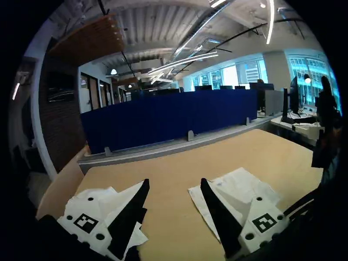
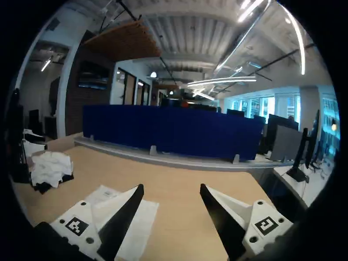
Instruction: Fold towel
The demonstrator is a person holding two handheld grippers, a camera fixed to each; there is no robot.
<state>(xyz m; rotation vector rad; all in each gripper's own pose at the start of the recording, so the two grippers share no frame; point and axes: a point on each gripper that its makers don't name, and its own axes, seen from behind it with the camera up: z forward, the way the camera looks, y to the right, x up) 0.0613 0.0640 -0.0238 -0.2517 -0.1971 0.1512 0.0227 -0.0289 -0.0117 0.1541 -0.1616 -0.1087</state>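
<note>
Left gripper view: white towel (image 1: 241, 182) lies flat on table (image 1: 195, 158).

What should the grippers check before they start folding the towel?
1. Left gripper open and holding nothing: ok, its fingers are spread apart over bare table.
2. Right gripper open and holding nothing: ok, same.
3. Towel lying flat: ok as far as it shows.
4. A towel edge between a gripper's fingers: not ok, neither has towel in its gap yet.
5. All towel corners in sight: cannot tell, the gripper fingers hide part of it.
6. Room to fold: ok, the pile of white cloths sits off toward the table's edge, apart from the towel.
</note>
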